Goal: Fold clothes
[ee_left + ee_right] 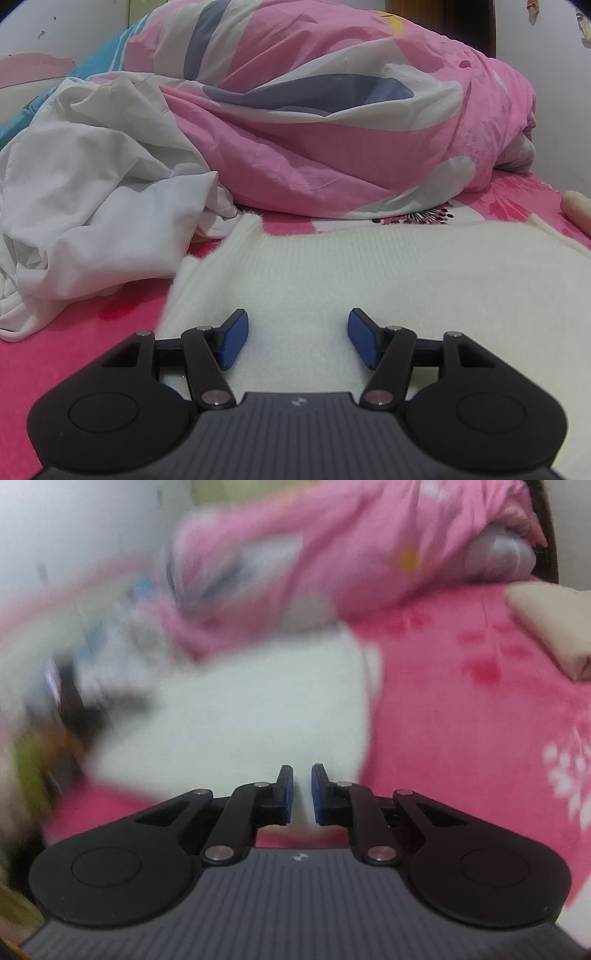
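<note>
White knit garment lies on pink bed; left hand-held gripper spread wide above it, right hand-held gripper pinches its edge.

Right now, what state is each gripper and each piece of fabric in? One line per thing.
left gripper: open, jaws wide apart over the sweater, gripping nothing.
right gripper: nearly closed on a bit of white fabric; view blurred.
white knit sweater: lying flat on the bed.
white sheet: crumpled in a heap, unfolded.
pink quilt: bunched up behind the sweater.
beige cloth: apparently folded, apart on the bed.
</note>
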The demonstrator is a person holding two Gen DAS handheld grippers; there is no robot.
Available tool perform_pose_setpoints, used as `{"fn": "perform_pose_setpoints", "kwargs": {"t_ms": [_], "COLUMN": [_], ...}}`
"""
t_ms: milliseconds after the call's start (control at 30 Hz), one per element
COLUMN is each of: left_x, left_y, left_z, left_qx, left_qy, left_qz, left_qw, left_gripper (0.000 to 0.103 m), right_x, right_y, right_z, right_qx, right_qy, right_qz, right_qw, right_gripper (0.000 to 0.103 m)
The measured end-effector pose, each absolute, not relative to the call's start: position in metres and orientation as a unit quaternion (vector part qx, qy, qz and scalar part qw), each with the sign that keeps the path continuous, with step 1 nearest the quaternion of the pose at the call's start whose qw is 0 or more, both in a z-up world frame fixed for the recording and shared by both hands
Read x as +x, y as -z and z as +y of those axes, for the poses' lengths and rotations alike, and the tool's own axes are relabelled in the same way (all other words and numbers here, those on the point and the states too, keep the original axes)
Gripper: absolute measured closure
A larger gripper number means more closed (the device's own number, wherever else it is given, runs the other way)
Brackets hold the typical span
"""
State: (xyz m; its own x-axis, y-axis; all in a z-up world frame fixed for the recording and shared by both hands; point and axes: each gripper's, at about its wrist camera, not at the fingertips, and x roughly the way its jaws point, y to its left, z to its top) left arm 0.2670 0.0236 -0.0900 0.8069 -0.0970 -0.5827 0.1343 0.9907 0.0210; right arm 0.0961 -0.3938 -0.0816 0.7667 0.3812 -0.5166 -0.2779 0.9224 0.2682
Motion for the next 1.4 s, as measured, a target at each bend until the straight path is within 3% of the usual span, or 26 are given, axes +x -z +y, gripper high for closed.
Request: {"fn": "perform_pose_setpoints", "kwargs": {"t_ms": [100,300,467,667,767,867,967,1067,1167,1233,1300,1400], "left_x": [0.264,0.255,0.247,0.184,0.166,0.151,0.152,0.153,0.153,0.153,0.153,0.154], "left_y": [0.084,0.067,0.052,0.021,0.039,0.063,0.068,0.073,0.075,0.076,0.076,0.077], "left_z": [0.024,0.027,0.029,-0.003,-0.022,-0.037,-0.03,-0.023,-0.019,-0.018,-0.018,-0.017], "left_qx": [0.028,0.021,0.016,0.101,0.137,0.173,0.148,0.124,0.112,0.109,0.106,0.102], "left_qy": [0.062,0.063,0.065,0.146,0.158,0.164,0.163,0.161,0.162,0.162,0.163,0.163], "left_qz": [0.304,0.301,0.298,0.259,0.275,0.293,0.295,0.298,0.297,0.297,0.297,0.297], "left_qw": [0.95,0.951,0.952,0.949,0.938,0.926,0.93,0.933,0.934,0.935,0.935,0.935], "left_gripper": [0.041,0.041,0.041,0.035,0.035,0.033,0.029,0.024,0.024,0.024,0.023,0.022], "right_x": [0.084,0.071,0.087,0.08,0.095,0.112,0.115,0.12,0.118,0.116,0.124,0.123], "right_y": [0.074,0.044,0.068,0.044,0.038,0.059,0.082,0.064,0.048,0.038,0.052,0.083], "right_z": [-0.405,-0.374,-0.346,-0.325,-0.305,-0.292,-0.292,-0.289,-0.275,-0.265,-0.251,-0.234], "right_qx": [0.122,0.074,-0.004,-0.01,-0.008,-0.019,-0.025,-0.004,0.002,0.005,-0.017,-0.077], "right_qy": [-0.159,-0.164,-0.133,-0.135,-0.144,-0.146,-0.141,-0.128,-0.153,-0.171,-0.174,-0.159], "right_qz": [0.295,0.241,0.295,0.274,0.248,0.275,0.289,0.306,0.265,0.235,0.249,0.255], "right_qw": [0.934,0.954,0.946,0.952,0.958,0.95,0.946,0.943,0.952,0.957,0.953,0.951], "right_gripper": [0.094,0.093,0.095,0.092,0.092,0.092,0.092,0.091,0.09,0.088,0.075,0.073]}}
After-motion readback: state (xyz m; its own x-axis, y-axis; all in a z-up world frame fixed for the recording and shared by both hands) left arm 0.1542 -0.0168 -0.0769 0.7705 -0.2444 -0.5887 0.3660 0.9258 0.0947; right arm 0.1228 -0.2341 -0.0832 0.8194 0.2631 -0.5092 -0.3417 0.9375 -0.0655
